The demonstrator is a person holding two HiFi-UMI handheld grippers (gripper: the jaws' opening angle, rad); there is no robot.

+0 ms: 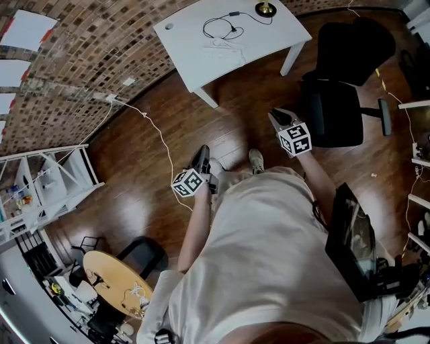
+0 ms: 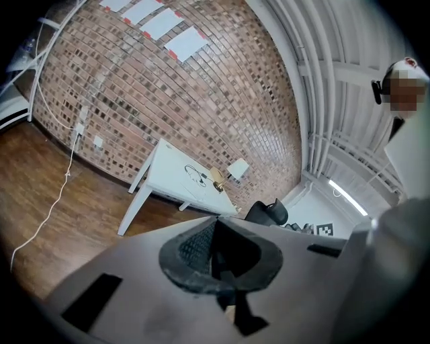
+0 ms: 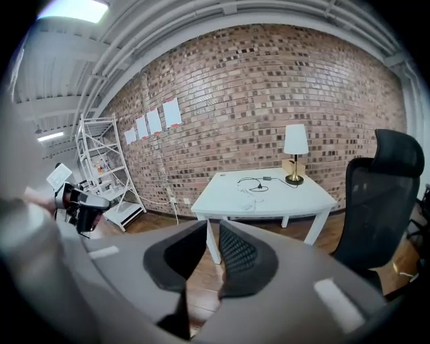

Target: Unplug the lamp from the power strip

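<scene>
The lamp [image 3: 295, 151], with a white shade and a brass base [image 1: 265, 9], stands at the far right corner of the white table [image 1: 201, 60]. Its black cord [image 1: 225, 27] loops across the tabletop toward a white power strip [image 1: 225, 50]. Both grippers hang over the wooden floor, well short of the table. My left gripper [image 1: 201, 153] is at my left knee, its pads together with nothing in them [image 2: 215, 232]. My right gripper [image 1: 279, 114] points at the table; a narrow gap shows between its pads [image 3: 213, 232], and nothing is in it.
A black office chair [image 1: 336, 107] stands right of the table, close to my right gripper. A white cable [image 1: 158, 138] runs from a wall socket across the floor. A white shelf [image 1: 47, 181] is at the left, and a round wooden table [image 1: 117, 282] is behind me.
</scene>
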